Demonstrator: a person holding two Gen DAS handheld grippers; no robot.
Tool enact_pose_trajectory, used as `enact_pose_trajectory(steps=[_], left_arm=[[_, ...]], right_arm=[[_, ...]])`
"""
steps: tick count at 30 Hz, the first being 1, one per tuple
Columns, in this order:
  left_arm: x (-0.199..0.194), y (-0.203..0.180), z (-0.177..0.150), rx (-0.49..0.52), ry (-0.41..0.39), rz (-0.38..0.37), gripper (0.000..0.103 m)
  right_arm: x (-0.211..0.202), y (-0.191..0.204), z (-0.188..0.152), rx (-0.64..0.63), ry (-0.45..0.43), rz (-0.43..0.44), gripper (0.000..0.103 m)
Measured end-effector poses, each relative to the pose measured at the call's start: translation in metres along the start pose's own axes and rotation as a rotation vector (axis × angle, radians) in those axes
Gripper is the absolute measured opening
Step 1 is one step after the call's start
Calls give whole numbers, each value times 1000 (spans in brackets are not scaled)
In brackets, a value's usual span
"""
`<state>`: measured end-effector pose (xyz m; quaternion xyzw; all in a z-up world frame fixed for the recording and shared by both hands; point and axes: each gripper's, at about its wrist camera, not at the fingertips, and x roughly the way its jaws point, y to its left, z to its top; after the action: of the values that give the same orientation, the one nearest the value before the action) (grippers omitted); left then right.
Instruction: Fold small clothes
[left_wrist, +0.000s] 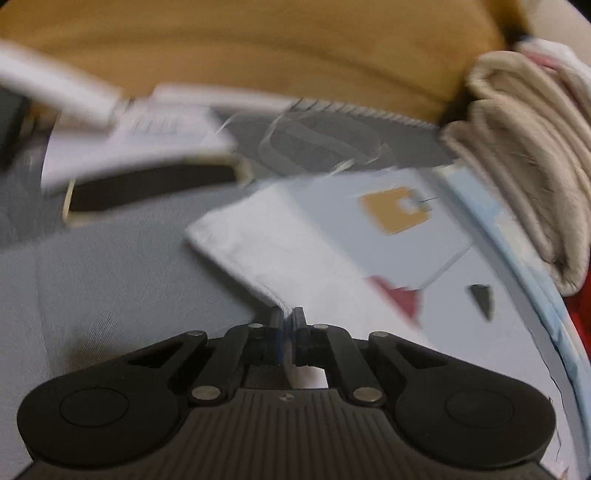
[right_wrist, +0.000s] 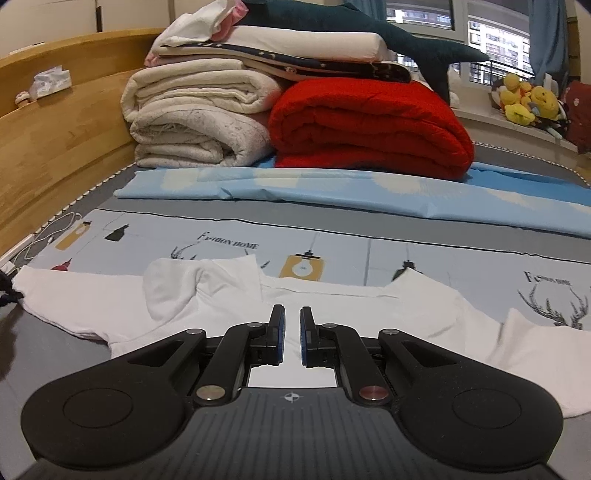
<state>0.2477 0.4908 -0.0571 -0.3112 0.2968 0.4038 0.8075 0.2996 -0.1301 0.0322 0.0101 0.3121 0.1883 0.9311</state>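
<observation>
White garment (right_wrist: 229, 314) lies spread on the printed bedsheet (right_wrist: 369, 251), one corner clenched in my left gripper (left_wrist: 287, 319); that thin pinch could slip mid-fold. My right gripper (right_wrist: 291, 325) hovers slightly parted, holding nothing, so the unpinned cloth may drag and bunch

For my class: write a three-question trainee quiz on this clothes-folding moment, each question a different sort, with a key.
1. True or false: the left gripper is shut on the white garment.
2. Multiple choice: the red blanket lies A) under the white garment, B) beside the cream blankets, C) on the windowsill.
3. Fill in: the right gripper hovers over the white garment with its fingers ____.

Key: 1 true; 2 B; 3 open (a narrow gap, gripping nothing).
</observation>
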Motion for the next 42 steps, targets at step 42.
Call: enact_pose_trajectory(steps=[42], left_arm=[[-107, -233, -140, 273, 208, -300, 29]], right_arm=[[67, -124, -76, 702, 410, -153, 36]])
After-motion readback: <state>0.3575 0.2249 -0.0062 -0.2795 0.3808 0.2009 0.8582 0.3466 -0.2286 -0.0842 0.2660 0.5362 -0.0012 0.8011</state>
